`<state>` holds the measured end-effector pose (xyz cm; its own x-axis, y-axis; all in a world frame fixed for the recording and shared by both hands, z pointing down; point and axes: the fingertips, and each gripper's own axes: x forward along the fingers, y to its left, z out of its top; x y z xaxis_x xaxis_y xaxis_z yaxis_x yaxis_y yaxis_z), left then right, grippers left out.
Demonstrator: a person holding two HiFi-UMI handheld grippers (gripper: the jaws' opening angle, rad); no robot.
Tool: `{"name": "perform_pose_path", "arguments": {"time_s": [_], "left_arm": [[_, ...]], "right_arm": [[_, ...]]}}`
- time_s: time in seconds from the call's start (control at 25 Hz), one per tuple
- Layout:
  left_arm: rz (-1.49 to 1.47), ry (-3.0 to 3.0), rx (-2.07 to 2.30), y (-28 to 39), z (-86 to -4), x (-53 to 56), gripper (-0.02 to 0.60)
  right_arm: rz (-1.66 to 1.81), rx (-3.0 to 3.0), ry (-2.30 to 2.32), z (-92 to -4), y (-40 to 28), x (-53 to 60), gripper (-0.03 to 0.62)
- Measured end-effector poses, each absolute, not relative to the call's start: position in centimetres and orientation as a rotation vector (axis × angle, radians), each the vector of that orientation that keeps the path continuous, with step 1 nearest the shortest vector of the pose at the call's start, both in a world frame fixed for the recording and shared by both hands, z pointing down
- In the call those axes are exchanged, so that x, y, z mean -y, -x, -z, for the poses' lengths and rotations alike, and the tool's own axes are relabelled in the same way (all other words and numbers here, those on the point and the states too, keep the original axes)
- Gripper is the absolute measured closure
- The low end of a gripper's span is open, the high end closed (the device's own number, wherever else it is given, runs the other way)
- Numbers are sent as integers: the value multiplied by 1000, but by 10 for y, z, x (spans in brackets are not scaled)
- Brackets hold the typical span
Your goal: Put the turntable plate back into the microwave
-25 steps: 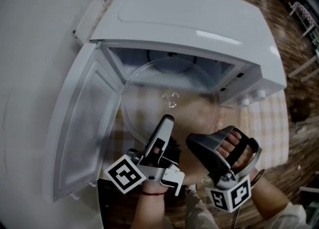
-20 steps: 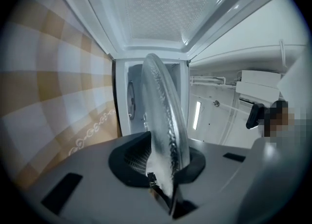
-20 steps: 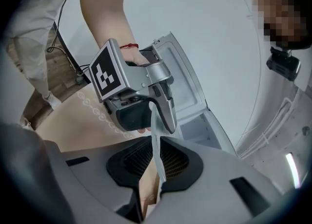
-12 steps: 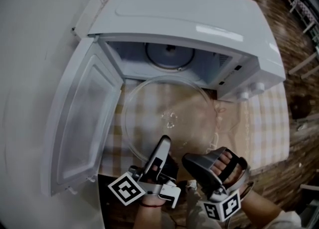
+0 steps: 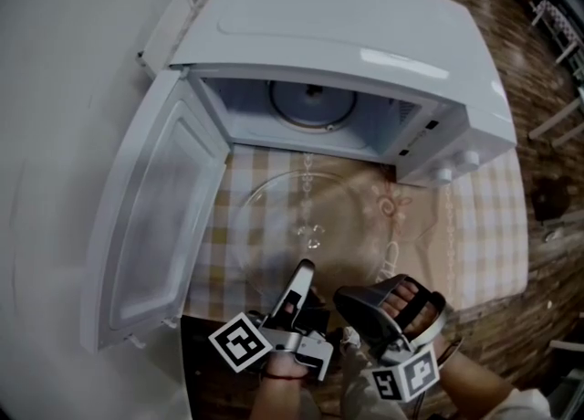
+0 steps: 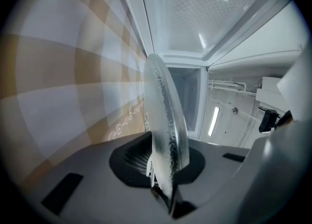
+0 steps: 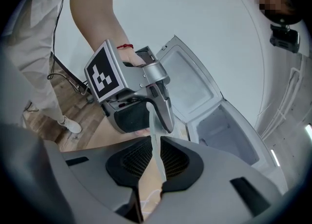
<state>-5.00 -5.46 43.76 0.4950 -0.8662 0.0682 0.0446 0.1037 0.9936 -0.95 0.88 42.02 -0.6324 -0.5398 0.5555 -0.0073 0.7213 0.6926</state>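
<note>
The turntable plate (image 5: pixel 310 217), a clear glass disc, is hanging roughly level just in front of the open microwave (image 5: pixel 365 35), outside its cavity and over the checked cloth (image 5: pixel 484 226) that is covering the surface; whether it is touching the cloth cannot be told. Both tools are gripping its near rim, side by side. The left hand-held gripper (image 5: pixel 304 272) is pinching the rim between narrow jaws that have just been closing, and in the left gripper view the thick glass edge is running up from between its pads toward the microwave's mouth. The right hand-held gripper (image 5: pixel 347 298) is clamping the rim just beside it; its jaws have just been opening a little, yet the right gripper view is showing the thin glass edge pressed between the two pads. The microwave's door (image 5: pixel 155 217) is standing swung wide to the left, and inside the cavity a round roller ring (image 5: pixel 310 103) is lying bare on the floor. The marker cubes (image 5: pixel 240 342) are facing the head camera, with the person's hands wrapping the handles.
</note>
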Motion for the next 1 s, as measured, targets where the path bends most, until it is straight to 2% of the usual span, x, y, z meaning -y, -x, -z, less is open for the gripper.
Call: {"name": "perform_pose_path", "arguments": {"time_s": [0.32, 0.4, 0.52, 0.64, 0.68, 1.0], "left_arm": [[747, -1274, 851, 55, -440, 54, 538], [735, -1261, 873, 65, -442, 52, 497], [709, -1274, 890, 75, -445, 50, 477], [719, -1256, 891, 76, -444, 51, 496], [723, -1246, 889, 76, -444, 51, 540], [750, -1148, 883, 71, -450, 48, 560]], "right_arm": [[796, 2152, -428, -420, 8, -8, 523], [783, 2149, -428, -421, 4, -8, 522], [771, 2151, -423, -422, 0, -8, 522], [778, 2149, -408, -422, 1, -8, 522], [778, 2146, -403, -424, 1, -9, 522], [601, 2178, -415, -429, -13, -14, 493]]}}
